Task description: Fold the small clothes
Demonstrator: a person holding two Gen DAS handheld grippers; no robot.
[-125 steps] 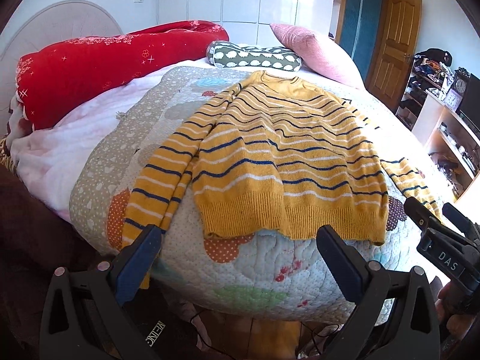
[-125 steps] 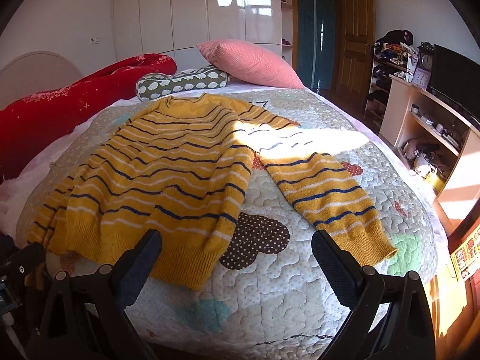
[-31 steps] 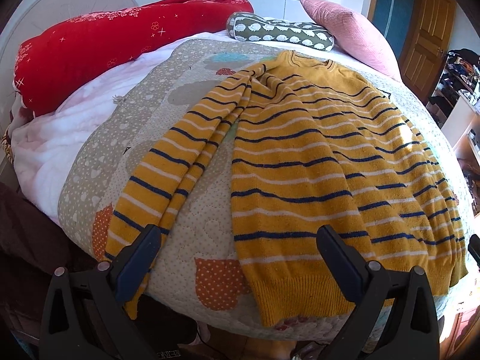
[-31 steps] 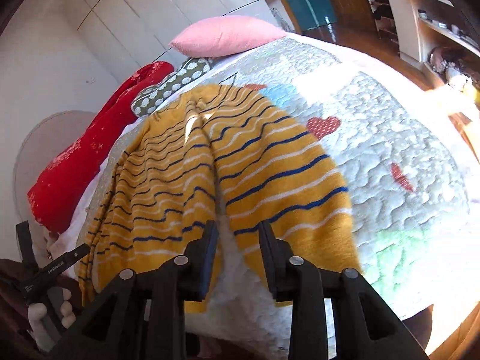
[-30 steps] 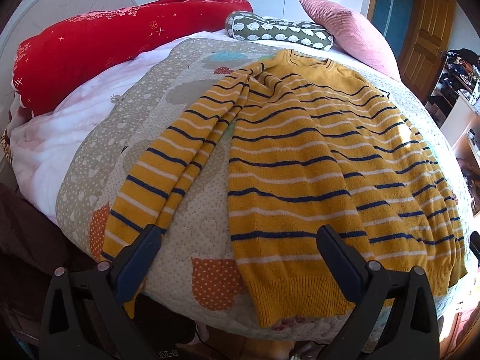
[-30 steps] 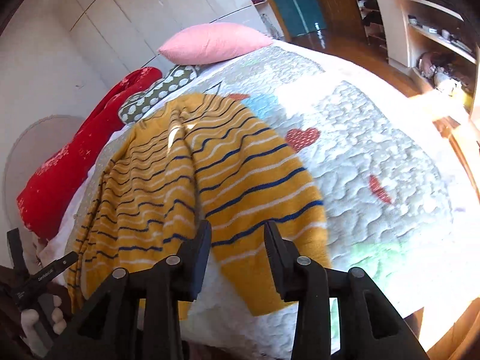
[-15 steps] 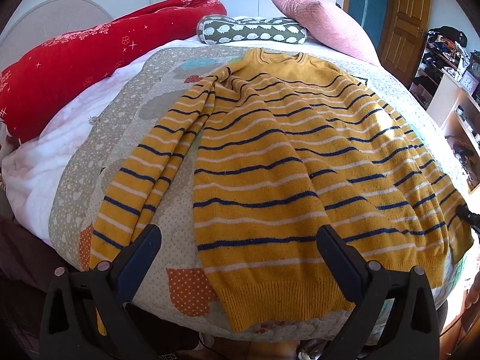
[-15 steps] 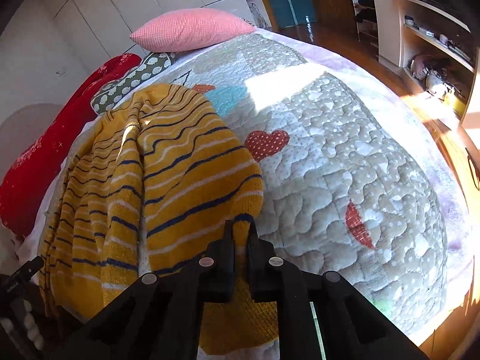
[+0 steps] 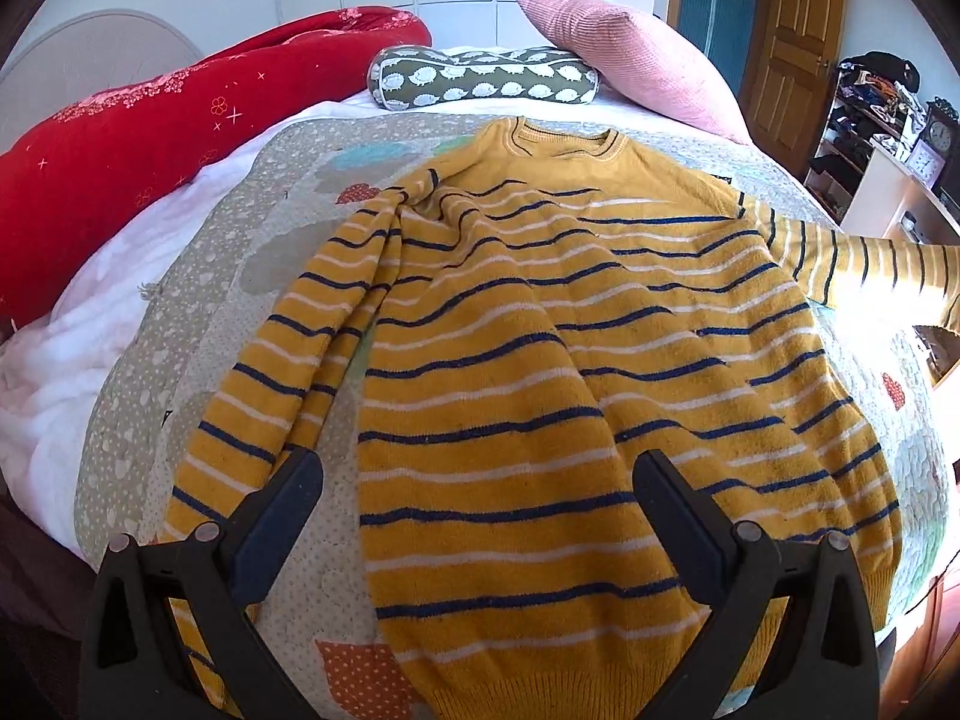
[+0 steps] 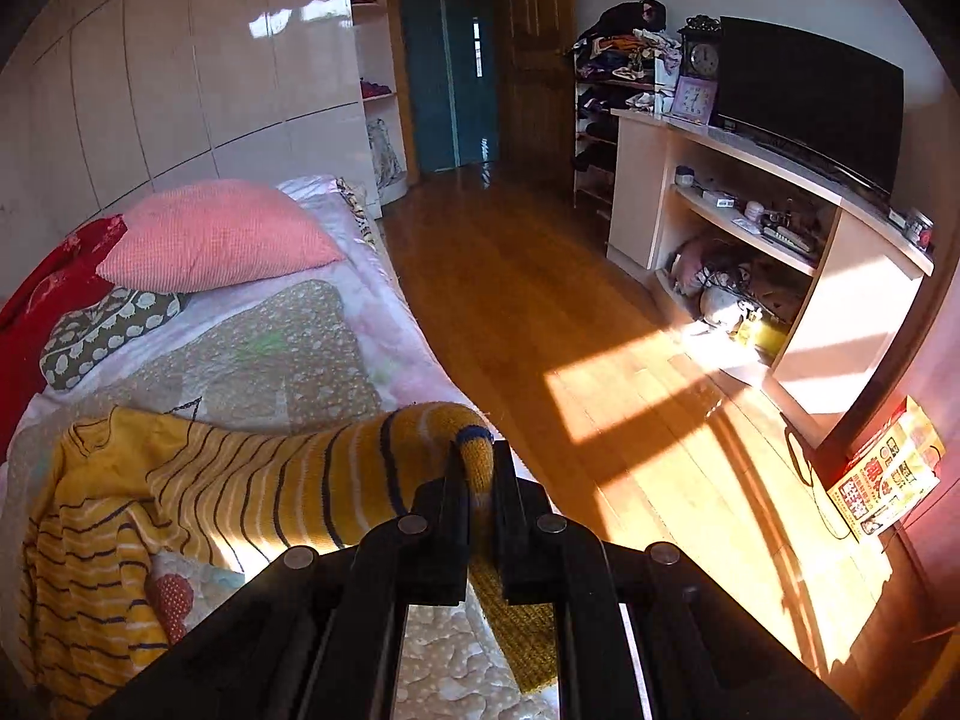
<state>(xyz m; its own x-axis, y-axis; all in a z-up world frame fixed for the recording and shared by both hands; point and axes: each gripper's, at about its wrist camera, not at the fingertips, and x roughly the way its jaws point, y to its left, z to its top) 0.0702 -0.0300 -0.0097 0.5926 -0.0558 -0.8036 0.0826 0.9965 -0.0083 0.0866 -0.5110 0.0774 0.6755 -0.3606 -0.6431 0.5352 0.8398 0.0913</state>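
A yellow sweater [image 9: 570, 372] with blue and white stripes lies face down on the quilted bed cover [image 9: 180, 312], neck toward the pillows. Its left sleeve [image 9: 288, 372] lies straight down beside the body. My left gripper [image 9: 474, 498] is open and empty, hovering over the sweater's lower hem. My right gripper [image 10: 480, 480] is shut on the right sleeve [image 10: 336, 480] near its cuff and holds it lifted off the bed, stretched out to the right. That raised sleeve also shows in the left wrist view [image 9: 864, 270] at the right edge.
A red duvet [image 9: 150, 138], a green patterned bolster [image 9: 480, 81] and a pink pillow [image 9: 630, 66] lie at the head of the bed. Beyond the bed's right side are wooden floor [image 10: 570, 312], a TV cabinet [image 10: 780, 228] and cluttered shelves [image 10: 618, 78].
My right gripper closed on the right sleeve near its cuff and lifted it up and outward off the bed. My left gripper stayed open and shifted slightly over the hem.
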